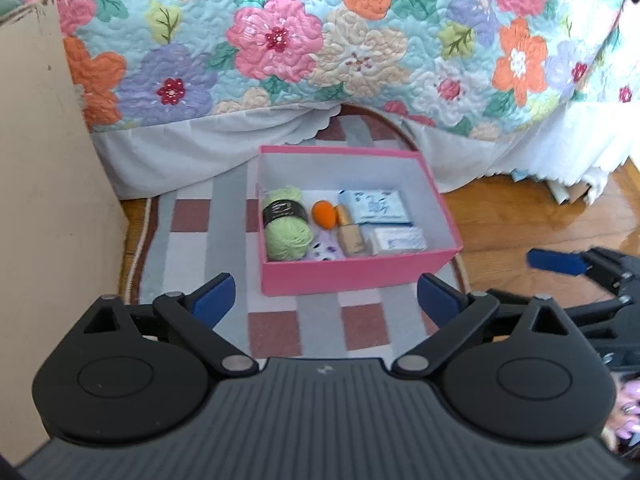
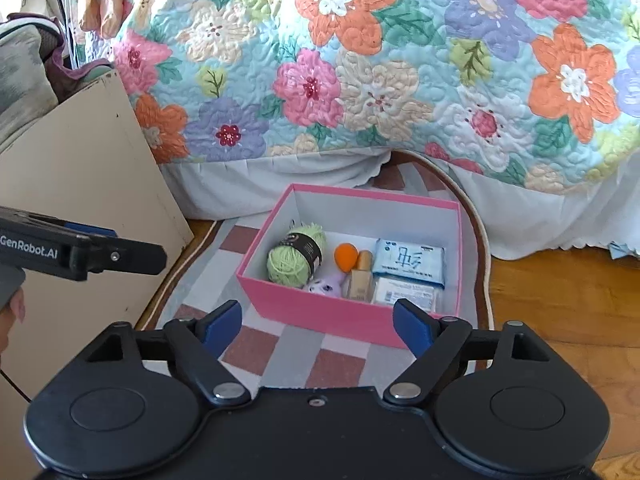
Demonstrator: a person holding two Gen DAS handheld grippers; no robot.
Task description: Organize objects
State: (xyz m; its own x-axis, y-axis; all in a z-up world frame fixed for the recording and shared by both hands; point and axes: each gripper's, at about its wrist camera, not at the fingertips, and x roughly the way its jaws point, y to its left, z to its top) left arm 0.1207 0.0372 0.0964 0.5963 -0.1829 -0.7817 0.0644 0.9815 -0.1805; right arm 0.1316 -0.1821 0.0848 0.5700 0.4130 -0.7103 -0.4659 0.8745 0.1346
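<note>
A pink box (image 1: pixel 352 274) (image 2: pixel 320 312) stands open on a checked rug in front of the bed. Inside lie a green yarn ball (image 1: pixel 285 224) (image 2: pixel 296 255), an orange sponge (image 1: pixel 324 213) (image 2: pixel 346 256), a foundation bottle (image 1: pixel 349 232) (image 2: pixel 360 276), a purple toy (image 1: pixel 326 249) (image 2: pixel 326 285) and two tissue packs (image 1: pixel 376 206) (image 2: pixel 410 260). My left gripper (image 1: pixel 326 300) is open and empty just short of the box. My right gripper (image 2: pixel 318 322) is open and empty at the box's near wall; it also shows in the left wrist view (image 1: pixel 560 262).
A floral quilt (image 1: pixel 320 40) hangs over the bed behind the box. A beige cabinet panel (image 1: pixel 44 180) (image 2: pixel 92 216) stands at the left. The checked rug (image 1: pixel 276 328) lies on a wooden floor (image 1: pixel 520 216). The left gripper's side shows in the right wrist view (image 2: pixel 80 256).
</note>
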